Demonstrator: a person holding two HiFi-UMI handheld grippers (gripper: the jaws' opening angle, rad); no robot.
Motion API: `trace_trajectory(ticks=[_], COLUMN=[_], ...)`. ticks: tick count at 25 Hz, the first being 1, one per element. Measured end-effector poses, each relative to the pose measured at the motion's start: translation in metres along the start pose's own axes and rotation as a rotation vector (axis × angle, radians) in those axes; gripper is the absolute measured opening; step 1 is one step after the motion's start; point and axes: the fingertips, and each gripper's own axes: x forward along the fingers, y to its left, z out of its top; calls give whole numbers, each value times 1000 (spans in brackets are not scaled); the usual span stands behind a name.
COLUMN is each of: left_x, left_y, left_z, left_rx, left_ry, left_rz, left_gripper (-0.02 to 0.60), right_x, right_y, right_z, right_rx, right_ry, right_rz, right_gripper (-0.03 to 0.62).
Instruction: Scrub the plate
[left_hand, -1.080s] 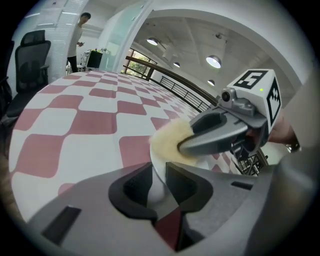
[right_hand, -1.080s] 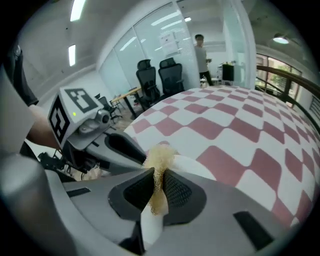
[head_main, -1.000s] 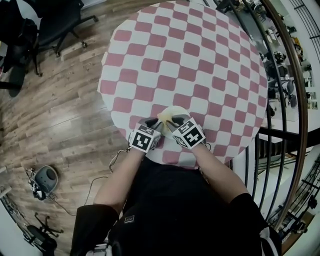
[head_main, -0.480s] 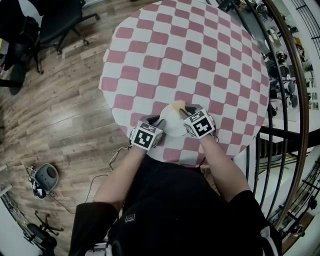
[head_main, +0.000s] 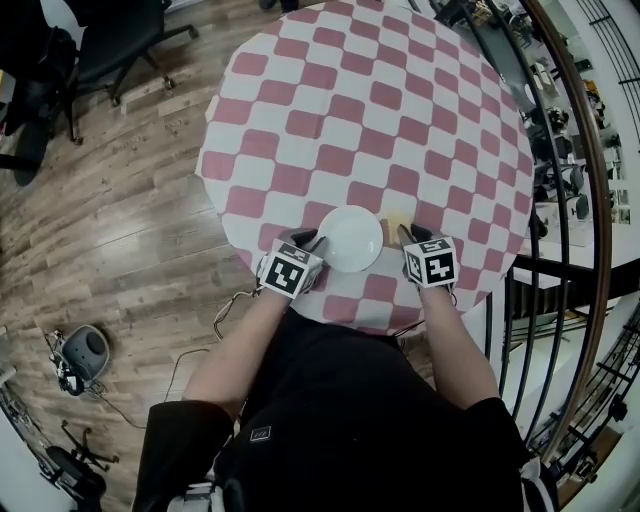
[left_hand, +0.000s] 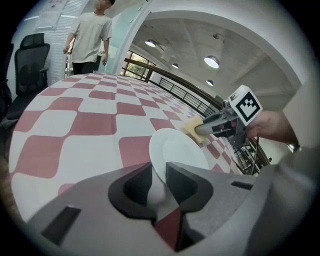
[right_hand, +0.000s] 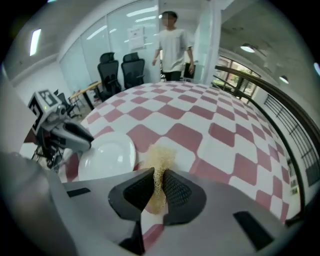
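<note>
At the near edge of the round desk (head_main: 300, 75), close to the person's body, the left tongs (head_main: 305, 243) (left_hand: 157, 185) are clamped shut on the near-left rim of a white plate (head_main: 352, 238) (left_hand: 180, 152). The rim is pinched between the two dark pads. The plate sits over the red-and-white checked cloth (head_main: 400, 120); whether its gripped side is raised off the cloth cannot be told.

Just to the right of the plate, the right tongs (head_main: 405, 235) (right_hand: 159, 187) are squeezed onto a pale yellow sponge (head_main: 397, 222) (right_hand: 160, 160), which bulges out past the jaw tips. The sponge is beside the plate's right rim and not on its face; whether the two touch cannot be told.

Beyond them the checked cloth runs to the far edge of the desk. Past the desk are a wooden floor (head_main: 120, 230), black office chairs (right_hand: 122, 72), a curved railing (head_main: 585, 170) and a person (right_hand: 172, 42) standing in a light shirt.
</note>
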Motion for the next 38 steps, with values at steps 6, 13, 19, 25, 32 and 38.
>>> trace_trajectory(ticks=[6,13,19,25,32,38], left_x=[-1,2,2,1,2,3], left_y=[1,0,2,2,2,2], left_z=[0,1,1,1,2,1], left_rx=[-2,7,11,17,24,26], left_ry=[-2,4,2,-5,-5,-5], left_rz=[-6,-3,3,4,8,17], left_gripper=[86,86,86,86,86,86], right_x=[-2,44,43,21,-15,3], right_y=[56,144,94,44,22,126], right_z=[60,49,36,23,16,24], right_rx=[-18,-282,-302,-249,-81,-221], right_ry=[-162,-15,28,17,-81,-78], right_rz=[144,248,127,7,-22,260], right_gripper=[51,52,52,52,52,52])
